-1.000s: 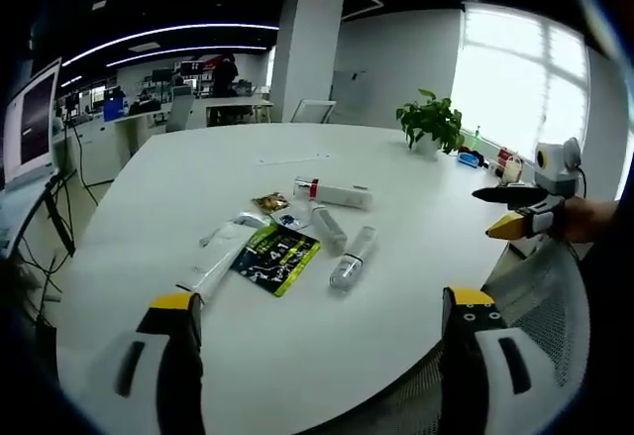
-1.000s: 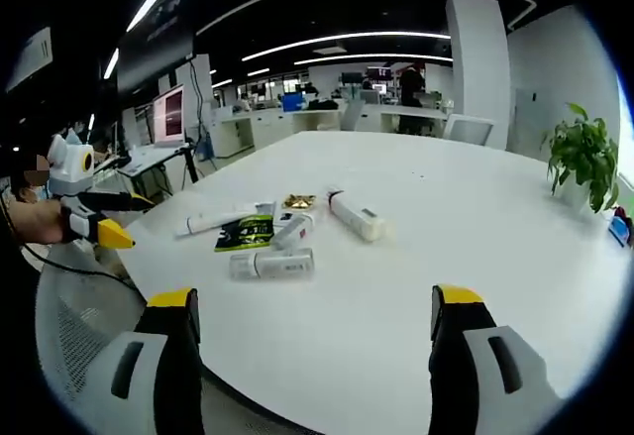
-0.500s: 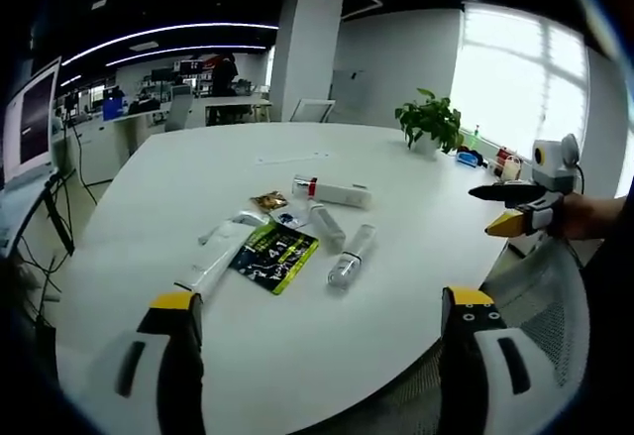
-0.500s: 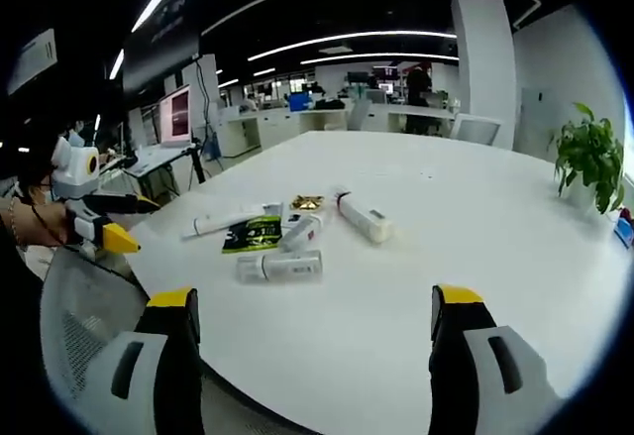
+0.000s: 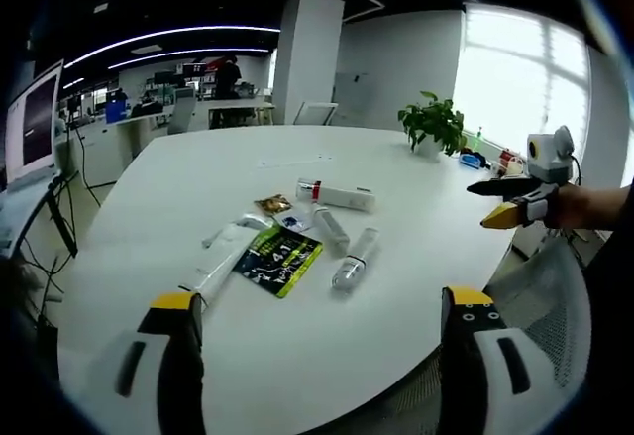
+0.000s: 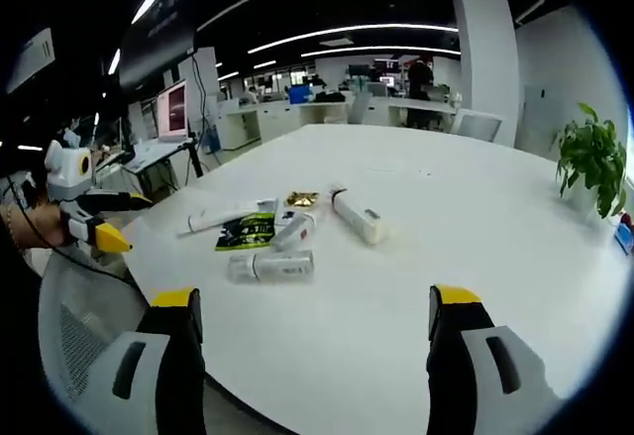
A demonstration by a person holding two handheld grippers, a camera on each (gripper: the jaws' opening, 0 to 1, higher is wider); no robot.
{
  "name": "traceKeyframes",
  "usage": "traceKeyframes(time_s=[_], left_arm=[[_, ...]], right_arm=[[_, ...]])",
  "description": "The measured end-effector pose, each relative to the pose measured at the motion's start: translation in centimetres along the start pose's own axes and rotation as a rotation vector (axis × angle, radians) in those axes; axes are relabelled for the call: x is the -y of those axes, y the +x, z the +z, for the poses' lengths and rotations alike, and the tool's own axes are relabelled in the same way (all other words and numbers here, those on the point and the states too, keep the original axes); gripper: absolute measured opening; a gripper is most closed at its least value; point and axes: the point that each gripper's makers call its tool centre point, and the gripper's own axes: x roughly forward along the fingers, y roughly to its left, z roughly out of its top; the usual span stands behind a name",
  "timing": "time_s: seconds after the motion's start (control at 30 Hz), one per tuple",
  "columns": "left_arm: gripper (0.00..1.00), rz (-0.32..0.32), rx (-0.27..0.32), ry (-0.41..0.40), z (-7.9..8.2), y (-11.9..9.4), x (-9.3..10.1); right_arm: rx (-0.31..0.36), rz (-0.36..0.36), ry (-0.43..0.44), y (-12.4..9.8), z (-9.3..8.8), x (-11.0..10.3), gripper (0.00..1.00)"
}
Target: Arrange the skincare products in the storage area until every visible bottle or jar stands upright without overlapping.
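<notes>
A: Left gripper view?

B: The left gripper (image 5: 317, 331) hangs with jaws wide, holding nothing, over a smooth white round table (image 5: 149, 217). Lying flat: a long white tube (image 5: 220, 257), a glossy black-and-green sachet (image 5: 277, 259), a clear bottle (image 5: 354, 257), a slim white bottle (image 5: 330, 228), a white red-capped bottle (image 5: 336, 195) and a crinkled gold packet (image 5: 271, 203). The right gripper (image 5: 505, 202) hovers beside the table's edge.

A: Right gripper view?

B: The right gripper's (image 6: 317, 331) jaws are spread wide and empty. The same products lie clustered mid-table; the clear bottle (image 6: 269, 267) lies nearest. The left gripper (image 6: 104, 222) is off the table's edge, yellow tips slightly parted.
</notes>
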Motion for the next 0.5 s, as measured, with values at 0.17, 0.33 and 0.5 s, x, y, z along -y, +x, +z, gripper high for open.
traceKeyframes(time_s=[0.17,0.33,0.5], left_arm=[[0.93,0.011,0.007,-0.011,0.1,0.0,-0.4],[0.94,0.023,0.022,-0.025,0.3,-0.1,-0.8],[0.94,0.016,0.021,-0.021,0.2,-0.1,-0.5]], right_arm=[[-0.002,0.001,-0.022,1.2,1.5,1.2,0.94],[-0.017,0.015,-0.071,2.5,3.3,2.2,0.94],[-0.02,0.023,-0.108,3.7,5.4,2.7,0.94]])
